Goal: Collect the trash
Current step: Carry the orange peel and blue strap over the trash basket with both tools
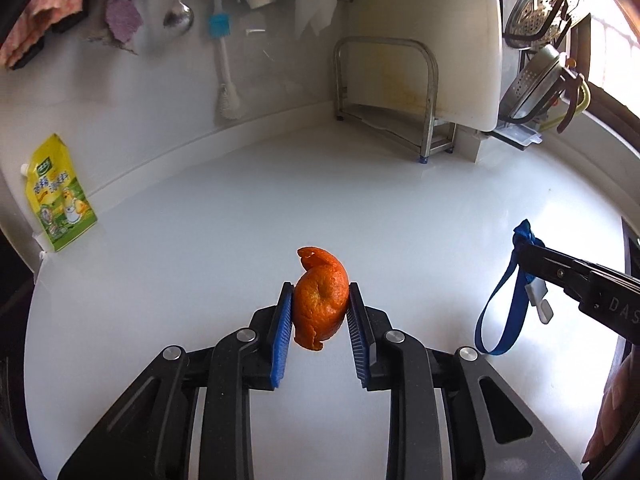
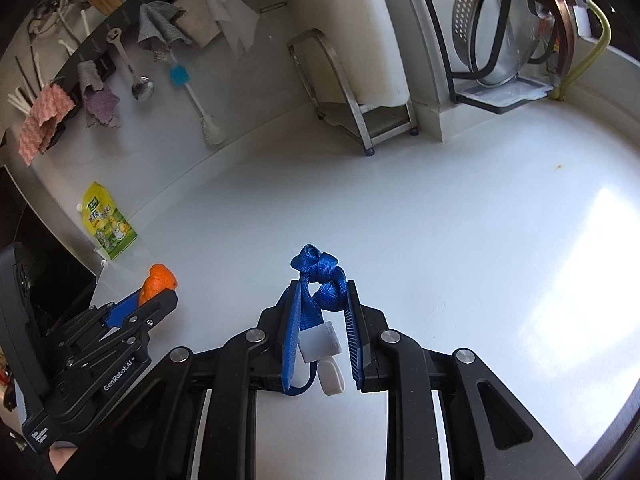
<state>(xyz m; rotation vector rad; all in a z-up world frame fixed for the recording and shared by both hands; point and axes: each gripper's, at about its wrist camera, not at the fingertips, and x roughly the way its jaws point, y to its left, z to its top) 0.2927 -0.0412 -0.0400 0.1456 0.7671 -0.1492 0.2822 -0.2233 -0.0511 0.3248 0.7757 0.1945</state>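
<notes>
Peel is my first worry: the left tool [image 1: 320, 306] pinches a curled piece of orange peel [image 1: 321, 300] between its blue pads [image 1: 281, 332], and from the left wrist view the grip sits on the rounded middle of the peel, with a loose curl sticking up past the fingertips and a ragged end hanging below. The peel looks clear of the white desk [image 1: 240, 208], so if I jolt the hand or tilt it sharply I judge the soft skin could fold, slide out and drop back down. My right tool [image 2: 323, 300] is closed on a knotted blue strap [image 2: 324, 276]; the knot sits at the fingertips, while a white plastic clip [image 2: 326, 354] and a thin loop of cord dangle between the jaws. Seen from the left side, the long loop of that strap hangs free below the tool, and I expect it could swing and snag on the other tool, since the two are fairly near each other. I see no bin in either view, so I must carry both pieces somewhere unseen; the yellow pouch [image 1: 60, 196] by the wall and the metal rack [image 1: 384, 92] at the back are things the trailing loop might catch if I sweep that way.
</notes>
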